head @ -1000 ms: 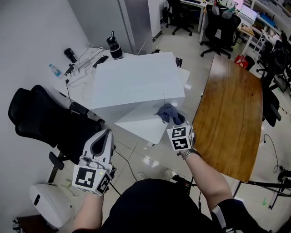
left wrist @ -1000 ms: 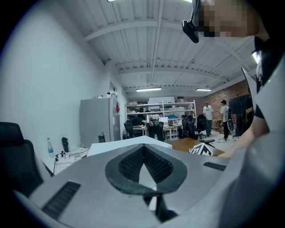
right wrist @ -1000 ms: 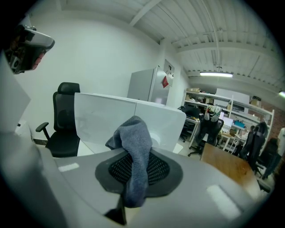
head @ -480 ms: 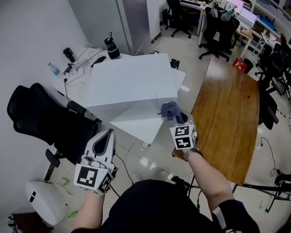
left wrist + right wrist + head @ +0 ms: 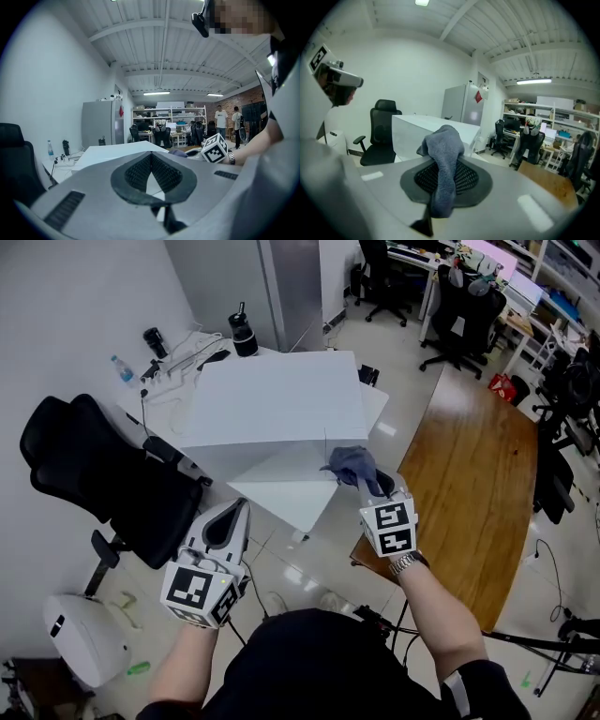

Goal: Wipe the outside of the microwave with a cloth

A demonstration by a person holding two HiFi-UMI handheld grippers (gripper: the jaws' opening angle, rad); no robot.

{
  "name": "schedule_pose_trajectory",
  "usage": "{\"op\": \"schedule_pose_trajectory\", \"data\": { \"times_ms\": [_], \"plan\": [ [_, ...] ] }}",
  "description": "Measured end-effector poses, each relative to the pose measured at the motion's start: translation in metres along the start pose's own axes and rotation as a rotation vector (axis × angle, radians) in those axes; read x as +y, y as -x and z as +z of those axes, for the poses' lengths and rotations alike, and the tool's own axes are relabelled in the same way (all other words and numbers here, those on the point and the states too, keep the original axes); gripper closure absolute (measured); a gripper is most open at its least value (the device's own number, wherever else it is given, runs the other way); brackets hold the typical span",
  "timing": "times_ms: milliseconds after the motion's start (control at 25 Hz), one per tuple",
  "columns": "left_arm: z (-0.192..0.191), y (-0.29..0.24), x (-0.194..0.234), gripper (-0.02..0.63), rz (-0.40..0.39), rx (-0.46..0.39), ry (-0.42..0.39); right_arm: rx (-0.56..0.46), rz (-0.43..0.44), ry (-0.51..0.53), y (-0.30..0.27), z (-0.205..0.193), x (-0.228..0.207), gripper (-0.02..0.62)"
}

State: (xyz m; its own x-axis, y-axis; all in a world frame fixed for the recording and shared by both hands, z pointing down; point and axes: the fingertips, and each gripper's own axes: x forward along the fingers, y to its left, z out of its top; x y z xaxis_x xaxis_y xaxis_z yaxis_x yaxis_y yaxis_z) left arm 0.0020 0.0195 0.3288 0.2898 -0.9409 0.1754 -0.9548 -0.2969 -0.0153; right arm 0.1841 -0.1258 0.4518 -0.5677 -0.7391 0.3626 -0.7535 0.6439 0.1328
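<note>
- Grey-padded left claw (image 5: 238, 506) is pressed together with nothing in it, low beside the black chair (image 5: 103, 474).
- Right claw (image 5: 377, 487) pinches the blue-grey cloth (image 5: 351, 465), which is bunched at the near front corner of the white microwave (image 5: 272, 399).
- Wooden desk (image 5: 469, 474) lies to the right.

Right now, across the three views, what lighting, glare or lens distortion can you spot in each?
Head view: evenly lit, with lights glaring off the floor tiles and wooden table. Left gripper view: strong fisheye bending, black corners. Right gripper view: same fisheye; cloth sharp, ceiling lamp blown out.
</note>
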Motion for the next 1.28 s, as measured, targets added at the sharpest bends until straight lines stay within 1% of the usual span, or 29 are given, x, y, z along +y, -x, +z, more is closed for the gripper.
{"op": "schedule_pose_trajectory", "data": {
  "times_ms": [200,280,360,400,520,640,760,880,1000,1040,1120,1160,1280],
  "plan": [
    [-0.013,-0.006,-0.008,0.603,-0.02,0.024,0.0,-0.061,0.144,0.006,0.024,0.028,0.02,0.548],
    [-0.019,-0.01,-0.014,0.603,-0.052,0.039,0.008,-0.086,0.218,0.007,0.036,0.04,0.031,0.548],
    [-0.023,-0.014,-0.025,0.603,-0.11,0.052,0.019,-0.114,0.296,0.014,0.048,0.053,0.042,0.549],
    [-0.025,-0.017,-0.031,0.561,-0.146,0.056,0.019,-0.129,0.334,0.019,0.054,0.06,0.048,0.548],
    [-0.022,-0.02,-0.051,0.41,-0.25,0.05,-0.007,-0.18,0.464,0.028,0.072,0.082,0.066,0.548],
    [-0.016,-0.02,-0.068,0.332,-0.331,0.035,-0.031,-0.226,0.615,0.039,0.091,0.099,0.086,0.548],
    [-0.008,-0.015,-0.083,0.306,-0.407,0.015,-0.058,-0.252,0.749,0.077,0.11,0.11,0.104,0.548],
    [-0.001,-0.01,-0.1,0.305,-0.471,0.012,-0.063,-0.269,0.867,0.115,0.126,0.118,0.12,0.548],
    [0.001,-0.009,-0.11,0.311,-0.5,0.015,-0.063,-0.283,0.958,0.141,0.136,0.123,0.134,0.548],
    [0.002,-0.009,-0.11,0.338,-0.501,0.009,-0.068,-0.287,0.978,0.147,0.138,0.124,0.137,0.548],
    [0.004,-0.006,-0.109,0.441,-0.495,-0.002,-0.076,-0.295,1.001,0.156,0.14,0.128,0.142,0.548],
    [0.005,-0.005,-0.107,0.481,-0.488,-0.007,-0.077,-0.298,1.005,0.16,0.14,0.13,0.143,0.548],
    [0.007,-0.004,-0.105,0.518,-0.458,-0.014,-0.083,-0.305,1.002,0.178,0.14,0.134,0.145,0.546]
  ]
}}
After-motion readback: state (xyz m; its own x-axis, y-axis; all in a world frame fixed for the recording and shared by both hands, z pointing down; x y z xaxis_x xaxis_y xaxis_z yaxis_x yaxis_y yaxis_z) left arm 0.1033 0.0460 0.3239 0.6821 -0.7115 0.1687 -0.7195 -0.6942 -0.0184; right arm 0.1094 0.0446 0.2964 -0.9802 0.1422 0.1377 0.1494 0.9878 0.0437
